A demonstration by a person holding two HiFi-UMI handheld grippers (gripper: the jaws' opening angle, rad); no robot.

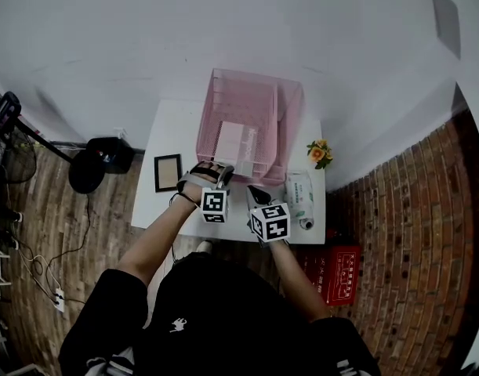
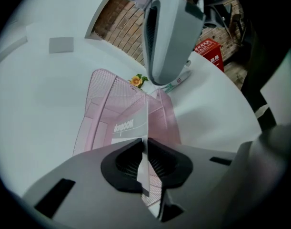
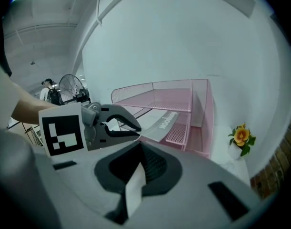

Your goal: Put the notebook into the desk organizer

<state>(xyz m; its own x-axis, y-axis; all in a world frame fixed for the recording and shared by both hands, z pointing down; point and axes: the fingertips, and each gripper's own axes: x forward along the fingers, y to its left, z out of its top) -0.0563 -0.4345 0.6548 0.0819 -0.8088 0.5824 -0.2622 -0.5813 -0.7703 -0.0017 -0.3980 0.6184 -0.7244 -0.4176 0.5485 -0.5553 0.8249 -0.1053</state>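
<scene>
A pink wire-mesh desk organizer [image 1: 251, 92] stands at the back of the white table [image 1: 176, 128]. The pale notebook [image 1: 233, 139] lies partly inside one of its lower trays, with its near edge sticking out. My left gripper [image 1: 220, 172] is shut on that near edge. In the left gripper view the thin notebook [image 2: 128, 128] runs between the pads [image 2: 131, 163] into the organizer [image 2: 102, 94]. The right gripper view shows the left gripper [image 3: 138, 130] pinching the notebook [image 3: 162, 123] at the organizer's [image 3: 183, 97] mouth. My right gripper [image 1: 255, 196] hovers just right of it, shut and empty [image 3: 138, 168].
A small dark picture frame [image 1: 168, 172] lies on the table to the left. A little pot with an orange flower [image 1: 320, 153] and a white wipes pack [image 1: 299, 194] sit to the right. A red box [image 1: 337, 271] stands on the brick floor, with a black stool [image 1: 98, 159] at the left.
</scene>
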